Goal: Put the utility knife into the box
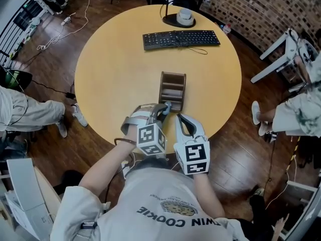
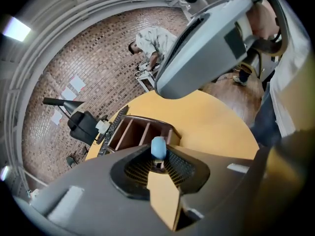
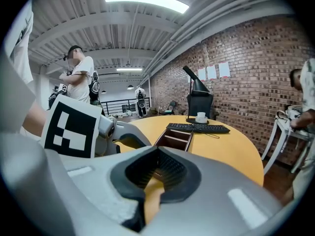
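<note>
A brown wooden box (image 1: 172,89) with several open compartments stands on the round table (image 1: 115,74), close to its near edge. My left gripper (image 1: 165,106) is shut on the utility knife (image 1: 167,105), whose light blue end pokes up between the jaws at the box's near left corner. In the left gripper view the knife's blue tip (image 2: 158,147) sits pinched in the jaws just before the box (image 2: 133,132). My right gripper (image 1: 179,116) hovers beside it, at the near right of the box, jaws together and empty. The right gripper view shows the box (image 3: 174,137) straight ahead.
A black keyboard (image 1: 180,38) lies at the far side of the table, with a white cup (image 1: 184,16) on a black base behind it. A person's legs (image 1: 30,109) are at the left, another person (image 1: 296,109) at the right beside a white frame (image 1: 281,54).
</note>
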{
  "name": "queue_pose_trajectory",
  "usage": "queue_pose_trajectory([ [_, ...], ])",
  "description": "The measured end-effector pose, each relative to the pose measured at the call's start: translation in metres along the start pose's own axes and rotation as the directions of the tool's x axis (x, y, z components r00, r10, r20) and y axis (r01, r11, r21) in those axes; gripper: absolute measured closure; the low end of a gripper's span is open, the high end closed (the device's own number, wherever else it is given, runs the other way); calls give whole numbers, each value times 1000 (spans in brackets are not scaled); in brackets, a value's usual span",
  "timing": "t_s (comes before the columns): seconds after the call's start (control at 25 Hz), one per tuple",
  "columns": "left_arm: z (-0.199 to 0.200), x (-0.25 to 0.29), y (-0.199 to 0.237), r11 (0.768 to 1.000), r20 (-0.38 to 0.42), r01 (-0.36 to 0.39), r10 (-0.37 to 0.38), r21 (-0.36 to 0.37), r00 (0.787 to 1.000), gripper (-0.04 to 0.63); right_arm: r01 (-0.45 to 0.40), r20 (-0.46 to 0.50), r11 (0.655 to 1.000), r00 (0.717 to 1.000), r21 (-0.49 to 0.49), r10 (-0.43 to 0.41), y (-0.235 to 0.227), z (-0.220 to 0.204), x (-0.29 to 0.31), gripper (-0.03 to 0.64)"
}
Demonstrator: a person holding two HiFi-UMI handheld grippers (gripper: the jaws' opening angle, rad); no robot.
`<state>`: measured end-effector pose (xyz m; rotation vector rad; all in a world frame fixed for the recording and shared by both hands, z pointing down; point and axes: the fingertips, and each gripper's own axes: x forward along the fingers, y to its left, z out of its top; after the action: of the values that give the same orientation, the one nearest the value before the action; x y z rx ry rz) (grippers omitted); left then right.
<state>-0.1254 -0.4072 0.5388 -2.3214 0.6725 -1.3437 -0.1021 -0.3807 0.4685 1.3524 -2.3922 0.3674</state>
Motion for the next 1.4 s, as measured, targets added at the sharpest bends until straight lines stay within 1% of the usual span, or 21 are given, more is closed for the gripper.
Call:
queue_pose_trajectory([
  [0.28, -9, 19, 0, 996, -33, 40, -38, 74, 999, 522, 12, -8, 1000, 1000, 5, -12, -6, -3, 4, 615],
  [0.64, -21, 33, -4, 991, -64, 47, -39, 128, 997, 518, 20, -17, 1000, 1000, 7, -20, -10, -5, 3, 615],
  [0.72, -19, 33, -5, 991, -64, 56, -48, 121, 997, 514, 19, -19, 1000, 1000, 9, -19, -12, -6, 3, 615],
  [0.8, -17, 31, -7, 991, -64, 70, -64, 110, 996, 495, 16, -20, 1000, 1000, 9, -16, -12, -6, 0, 615],
  [0.88, -16, 28, -11, 991, -69, 79, -72, 106, 995, 458, 11, -17, 1000, 1000, 6, -11, -10, -7, -3, 615],
  [0.92, -16, 27, -12, 992, -70, 76, -69, 105, 995, 456, 9, -15, 1000, 1000, 5, -9, -10, -7, -4, 615],
  [1.04, -18, 28, -13, 995, -74, 50, -43, 90, 996, 443, -2, -12, 1000, 1000, 1, 2, -12, -11, -4, 615],
  [1.2, -18, 19, -12, 998, -86, 5, 0, 60, 996, 443, -24, -7, 1000, 1000, -1, 24, -8, -13, -14, 615],
  [1.4, -16, 2, -15, 998, -110, -59, 58, -1, 992, 443, -63, -4, 998, 998, -13, 62, -4, -21, -29, 615],
])
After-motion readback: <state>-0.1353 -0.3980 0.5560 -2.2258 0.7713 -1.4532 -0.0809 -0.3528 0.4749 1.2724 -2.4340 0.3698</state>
